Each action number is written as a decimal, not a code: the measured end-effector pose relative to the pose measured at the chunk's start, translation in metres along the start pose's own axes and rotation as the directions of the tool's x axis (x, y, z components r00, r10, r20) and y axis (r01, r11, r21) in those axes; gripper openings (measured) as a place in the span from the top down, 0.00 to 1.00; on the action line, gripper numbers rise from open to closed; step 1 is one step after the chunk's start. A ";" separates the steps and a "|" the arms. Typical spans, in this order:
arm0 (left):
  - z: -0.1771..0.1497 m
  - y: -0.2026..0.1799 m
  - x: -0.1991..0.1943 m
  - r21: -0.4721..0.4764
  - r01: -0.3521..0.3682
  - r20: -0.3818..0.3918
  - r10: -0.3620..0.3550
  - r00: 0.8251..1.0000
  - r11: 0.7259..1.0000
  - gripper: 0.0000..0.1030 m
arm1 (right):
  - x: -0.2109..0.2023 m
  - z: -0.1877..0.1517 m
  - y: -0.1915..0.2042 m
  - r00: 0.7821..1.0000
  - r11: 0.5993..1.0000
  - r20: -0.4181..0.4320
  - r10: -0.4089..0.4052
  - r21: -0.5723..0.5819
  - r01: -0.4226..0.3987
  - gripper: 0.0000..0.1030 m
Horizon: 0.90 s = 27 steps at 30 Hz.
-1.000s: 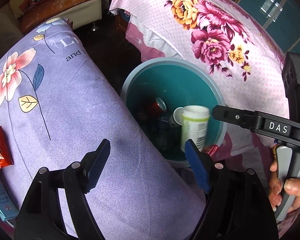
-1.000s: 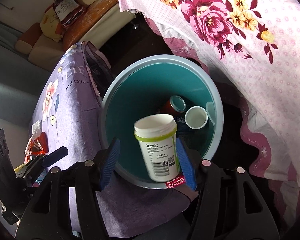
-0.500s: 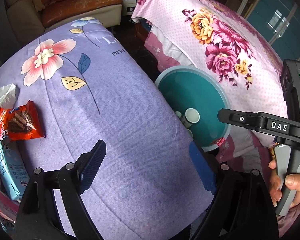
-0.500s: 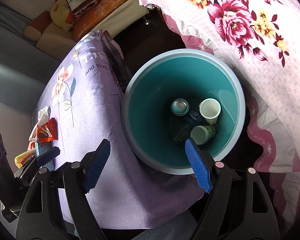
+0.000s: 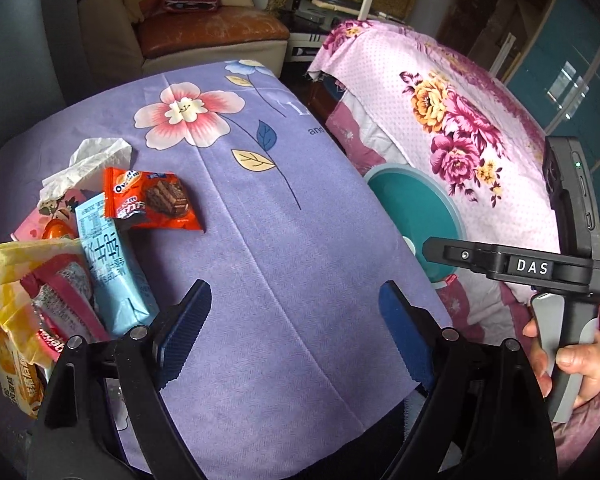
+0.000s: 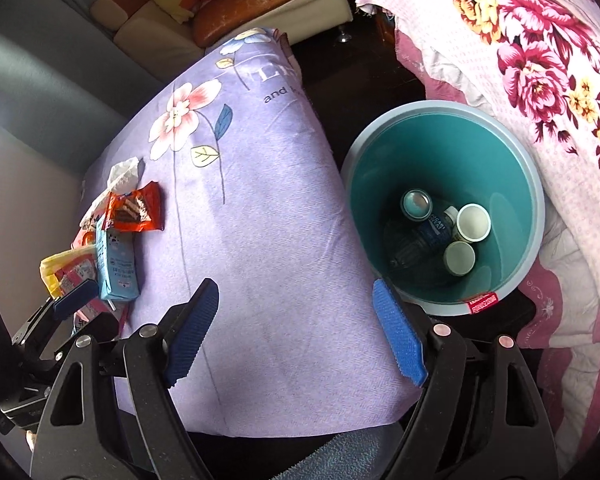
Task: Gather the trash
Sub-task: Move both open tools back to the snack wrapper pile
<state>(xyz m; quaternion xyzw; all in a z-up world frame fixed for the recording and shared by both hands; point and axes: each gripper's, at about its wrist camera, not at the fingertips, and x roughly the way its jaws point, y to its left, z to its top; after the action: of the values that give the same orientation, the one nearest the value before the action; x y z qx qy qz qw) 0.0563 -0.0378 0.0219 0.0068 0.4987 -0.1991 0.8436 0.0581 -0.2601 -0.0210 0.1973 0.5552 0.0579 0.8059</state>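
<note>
1. Both tools, left [image 5: 296,336] and right [image 6: 296,332], had just been spreading and were released, nothing between the jaws.
2. The orange foil snack wrapper [image 5: 148,200] lay by the table's [image 5: 284,248] left edge.
3. Thin foil could've slipped out before reaching the round teal plastic bin [image 6: 444,160].

Two wrist fisheyes angled steeply down, sharing the purple cloth [image 5: 284,264] and bin [image 6: 536,184].

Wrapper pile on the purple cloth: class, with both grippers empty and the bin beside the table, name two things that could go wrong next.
1. The orange wrapper, blue carton and yellow bag overlap, so the open left gripper might pinch several and drop one.
2. The bin sits below the cloth's edge; a light wrapper released early from the right gripper could land on the floor.
</note>
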 end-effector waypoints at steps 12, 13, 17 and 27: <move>-0.027 0.104 -0.082 -0.152 -0.089 0.128 0.109 0.986 0.984 0.16 | 0.026 -0.026 0.116 0.997 0.969 -0.076 0.024 -0.244 -0.042 0.26; -0.031 0.115 -0.084 -0.168 -0.100 0.127 0.122 0.984 0.981 0.16 | 0.029 -0.028 0.126 0.996 0.964 -0.084 0.025 -0.262 -0.046 0.27; -0.047 0.158 -0.085 -0.244 -0.133 0.098 0.161 0.982 0.961 0.16 | 0.040 -0.036 0.163 0.994 0.942 -0.110 0.029 -0.329 -0.064 0.26; -0.086 0.223 -0.075 -0.286 -0.229 0.011 0.242 0.970 0.930 0.16 | 0.067 -0.049 0.235 0.989 0.882 -0.144 0.022 -0.462 -0.087 0.26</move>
<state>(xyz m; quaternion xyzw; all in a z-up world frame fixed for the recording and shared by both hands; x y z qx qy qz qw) 0.0288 0.2107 0.0005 -0.0585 0.4982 -0.0232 0.8648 0.0684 -0.0118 -0.0048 0.0087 0.5721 0.2259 0.7884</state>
